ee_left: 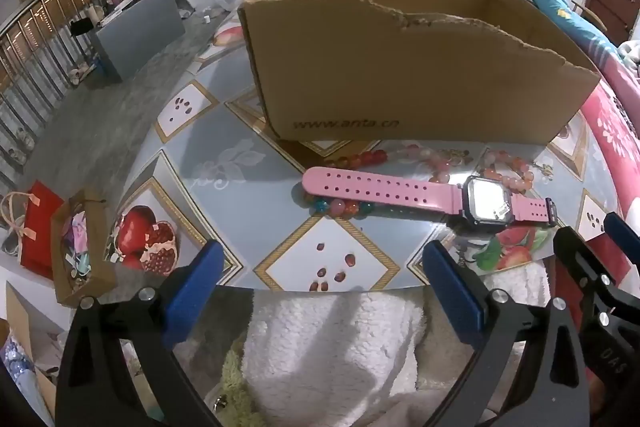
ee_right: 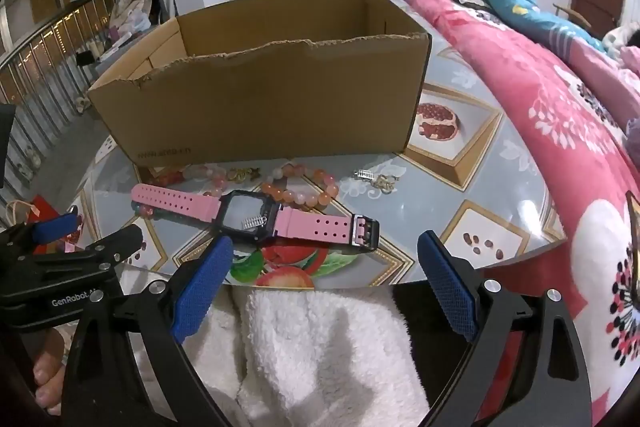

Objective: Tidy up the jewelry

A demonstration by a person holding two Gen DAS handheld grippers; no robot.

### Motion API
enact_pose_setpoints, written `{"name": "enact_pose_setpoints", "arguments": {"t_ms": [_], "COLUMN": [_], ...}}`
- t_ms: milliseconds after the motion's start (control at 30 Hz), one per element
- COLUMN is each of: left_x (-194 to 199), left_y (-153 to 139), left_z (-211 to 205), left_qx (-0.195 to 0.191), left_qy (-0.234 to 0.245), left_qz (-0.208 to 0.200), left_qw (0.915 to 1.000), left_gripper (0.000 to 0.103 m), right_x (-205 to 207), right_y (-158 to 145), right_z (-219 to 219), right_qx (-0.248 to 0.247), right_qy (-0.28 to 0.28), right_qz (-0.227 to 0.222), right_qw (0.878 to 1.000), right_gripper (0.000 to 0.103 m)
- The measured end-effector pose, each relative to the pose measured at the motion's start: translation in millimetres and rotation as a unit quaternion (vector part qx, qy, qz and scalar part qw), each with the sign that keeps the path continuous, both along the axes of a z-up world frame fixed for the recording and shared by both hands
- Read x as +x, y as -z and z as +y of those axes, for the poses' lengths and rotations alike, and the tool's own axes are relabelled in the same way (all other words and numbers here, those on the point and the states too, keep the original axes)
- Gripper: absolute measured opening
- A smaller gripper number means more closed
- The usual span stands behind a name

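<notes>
Pink watch [ee_right: 256, 219] mid-frame on bench [ee_right: 472, 187], cardboard box [ee_right: 264, 107] behind, nothing packed yet imo. Left gripper [ee_left: 320, 291], right gripper [ee_right: 324, 283] both wide, empty. Next: close on strap, lift into box.

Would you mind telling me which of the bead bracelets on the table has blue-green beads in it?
The multicoloured bracelet lying partly under the pink watch strap, on the side away from the cardboard box. The others, nearer the box, show only red, orange and pale pink beads.

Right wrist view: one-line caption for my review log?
Open right claw hovers at the table edge before a pink watch, bead bracelets and an open cardboard box.
</notes>
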State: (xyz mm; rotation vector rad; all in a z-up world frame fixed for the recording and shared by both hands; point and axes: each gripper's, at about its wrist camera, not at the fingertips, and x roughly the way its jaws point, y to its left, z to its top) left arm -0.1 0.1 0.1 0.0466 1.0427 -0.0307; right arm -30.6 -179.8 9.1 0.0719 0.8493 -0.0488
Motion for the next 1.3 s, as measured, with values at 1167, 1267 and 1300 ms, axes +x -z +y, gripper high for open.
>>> {"name": "enact_pose_setpoints", "arguments": {"t_ms": [1167,1267,1300], "left_x": [-0.6,-1.8,-1.2], "left_y": [4.3,4.8,5.9], "left_z": [5.8,5.6,5.5], "left_qx": [0.000,0.000,0.001], "left_qy": [0.001,-0.001,-0.001], "left_qz": [0.006,0.005,0.005], "left_qw": [1.0000,1.0000,1.0000], "left_gripper": [0.097,0.097,0.097], "right_x": [-3.5,-3.6,-3.5], "right_y": [-3.0,-3.1,-3.1], "right_z": [7.7,7.6,7.4], "right_qx": [-0.007,-0.007,-0.007], "right_qy": [-0.003,-0.003,-0.003], "right_qz": [-0.005,-0.005,-0.005], "right_qw": [1.000,1.000,1.000], "right_gripper": [0.089,0.089,0.089]}}
